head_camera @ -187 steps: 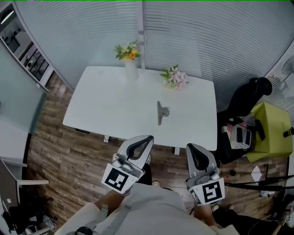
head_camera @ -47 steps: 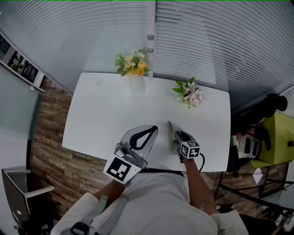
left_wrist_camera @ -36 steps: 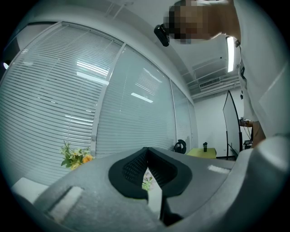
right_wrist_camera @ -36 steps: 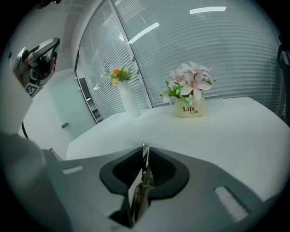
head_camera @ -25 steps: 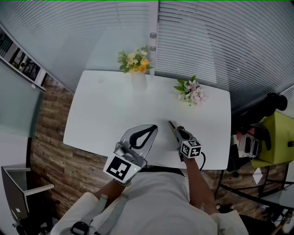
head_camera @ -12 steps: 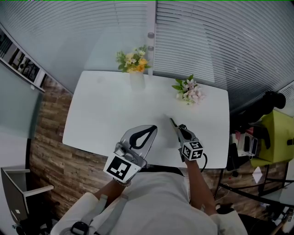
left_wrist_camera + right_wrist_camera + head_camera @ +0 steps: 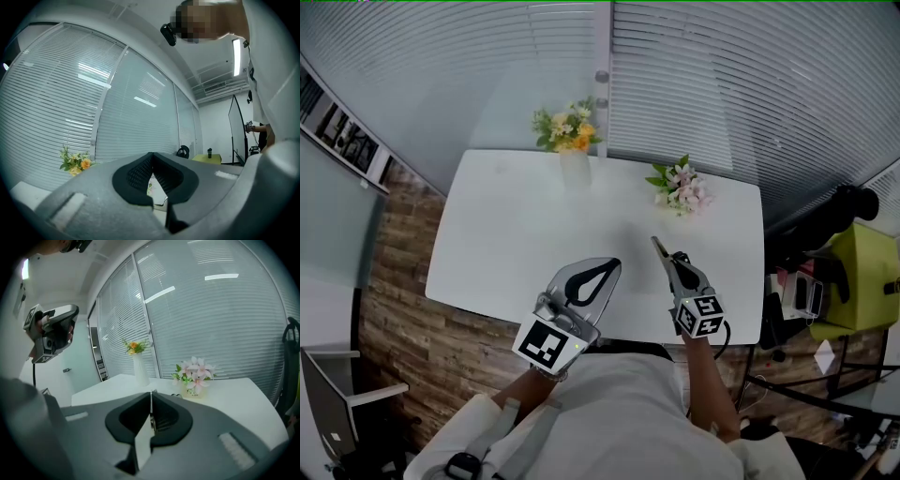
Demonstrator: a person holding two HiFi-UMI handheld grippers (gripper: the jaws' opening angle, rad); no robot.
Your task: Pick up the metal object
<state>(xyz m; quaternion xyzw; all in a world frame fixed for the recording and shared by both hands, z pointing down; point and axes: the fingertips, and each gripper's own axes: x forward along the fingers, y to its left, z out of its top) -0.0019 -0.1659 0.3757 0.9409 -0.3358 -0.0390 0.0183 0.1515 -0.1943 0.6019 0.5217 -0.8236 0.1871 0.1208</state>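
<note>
- Metal object [image 7: 142, 444] sits pinched between the right gripper's [image 7: 667, 261] closed jaws, just above the table [image 7: 516, 216].
- Left gripper [image 7: 609, 265] beside it, jaws together, empty.
- Lifting step; next, hold firm.

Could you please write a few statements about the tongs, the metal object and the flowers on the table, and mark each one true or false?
1. The right tongs are clamped on the metal object. True.
2. The metal object lies flat on the table. False: it is held up off the table in the right tongs.
3. The left tongs grip a flower. False: they are shut with nothing between them.
4. The vase of yellow flowers stands at the table's far edge. True.
5. In the head view, the pink flowers sit left of the vase. False: they sit to its right.
</note>
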